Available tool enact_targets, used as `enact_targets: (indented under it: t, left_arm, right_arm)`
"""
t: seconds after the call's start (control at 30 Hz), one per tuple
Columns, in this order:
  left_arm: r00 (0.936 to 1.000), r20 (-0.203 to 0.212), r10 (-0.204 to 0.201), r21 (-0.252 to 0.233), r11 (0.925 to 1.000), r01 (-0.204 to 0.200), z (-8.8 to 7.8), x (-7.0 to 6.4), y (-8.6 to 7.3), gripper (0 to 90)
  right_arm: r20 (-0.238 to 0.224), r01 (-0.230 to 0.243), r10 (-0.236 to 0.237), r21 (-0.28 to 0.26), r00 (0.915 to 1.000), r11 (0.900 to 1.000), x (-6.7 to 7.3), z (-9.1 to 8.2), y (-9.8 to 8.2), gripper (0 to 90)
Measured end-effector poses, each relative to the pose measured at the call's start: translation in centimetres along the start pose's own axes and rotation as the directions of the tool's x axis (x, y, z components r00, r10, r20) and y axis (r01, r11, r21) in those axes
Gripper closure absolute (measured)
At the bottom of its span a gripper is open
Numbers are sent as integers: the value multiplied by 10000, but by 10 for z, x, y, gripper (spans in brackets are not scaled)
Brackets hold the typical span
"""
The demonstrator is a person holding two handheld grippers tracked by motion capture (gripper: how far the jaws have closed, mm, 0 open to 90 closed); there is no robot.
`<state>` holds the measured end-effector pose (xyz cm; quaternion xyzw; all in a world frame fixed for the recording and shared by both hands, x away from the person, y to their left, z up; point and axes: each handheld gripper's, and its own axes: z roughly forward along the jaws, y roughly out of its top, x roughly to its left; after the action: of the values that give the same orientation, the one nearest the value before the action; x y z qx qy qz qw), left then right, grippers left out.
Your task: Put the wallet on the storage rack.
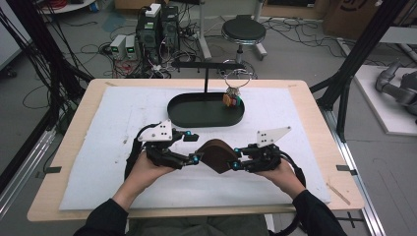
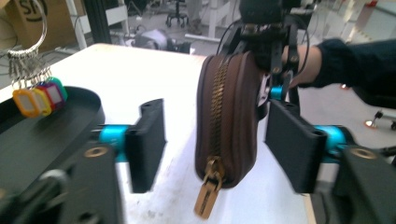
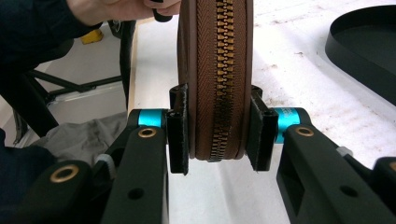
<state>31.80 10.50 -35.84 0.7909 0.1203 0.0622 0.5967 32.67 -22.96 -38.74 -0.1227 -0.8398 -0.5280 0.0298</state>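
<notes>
High view: one brown zip pouch [image 1: 218, 155] sits mid-frame above the table [image 1: 305, 98], between the left gripper [image 1: 193, 147] and right gripper [image 1: 237, 158]; one black tray [image 1: 196, 115] and one key bunch [image 1: 232, 100] lie beyond. Left gripper view: its fingers [image 2: 147, 144] stand released either side of the pouch, clear of it. Right gripper view: its fingers [image 3: 178, 135] are clenched on the pouch's sides beside the zip. It looks light, soft and squashy; best taken across the padded flanks.

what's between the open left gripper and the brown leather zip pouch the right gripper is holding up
Nothing visible. The brown leather zip pouch hangs between the left gripper's open jaws with bare gaps on both sides, its brass zipper pull dangling free. The right gripper clamps its far end.
</notes>
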Motion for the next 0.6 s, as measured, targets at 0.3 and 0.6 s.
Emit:
enact_targets:
  t: [0.3,0.6]
  left_arm:
    - [9958,883,-225,573,9982,175,8,3,3,308]
    - [9881,1532,-162,1374,9905,-50,25,-1,4,336]
  right_arm:
    - [-202,162,-159,172,9997,9997,3,5,1,667]
    - [-504,316,-290,513,9983,9982,6,10,1,667]
